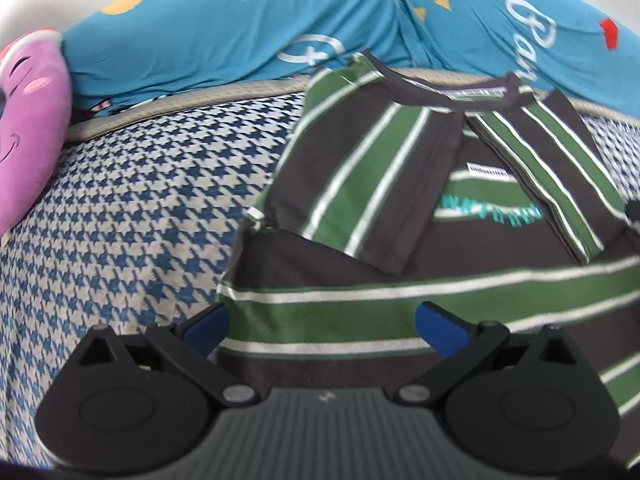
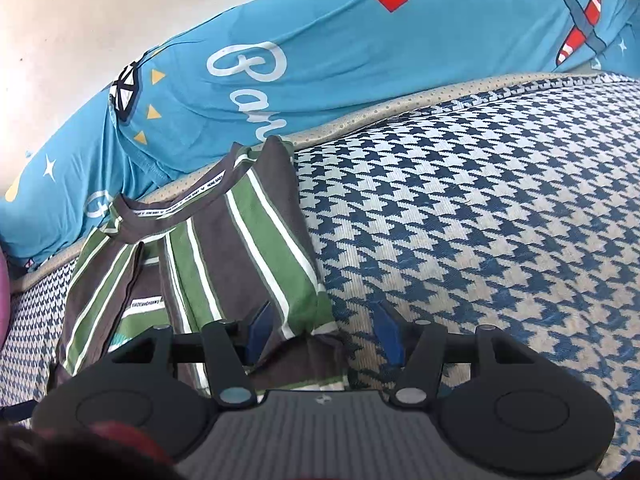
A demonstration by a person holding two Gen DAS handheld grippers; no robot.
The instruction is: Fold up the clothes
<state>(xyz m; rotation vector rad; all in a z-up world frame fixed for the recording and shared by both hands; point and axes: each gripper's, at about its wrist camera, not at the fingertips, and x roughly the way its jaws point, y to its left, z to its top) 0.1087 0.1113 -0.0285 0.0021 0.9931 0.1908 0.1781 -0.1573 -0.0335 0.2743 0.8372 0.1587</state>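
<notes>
A dark grey, green and white striped T-shirt lies flat on the houndstooth bed cover, both sleeves folded in over its chest. My left gripper is open, its blue pads spread over the shirt's lower left part, holding nothing. The shirt also shows in the right wrist view. My right gripper is open over the shirt's right edge, where the folded sleeve ends; its left pad is above the cloth and its right pad above the bed cover.
The blue-and-cream houndstooth cover spreads left of the shirt and, in the right wrist view, right of it. A teal printed pillow lies along the back. A pink plush toy sits at far left.
</notes>
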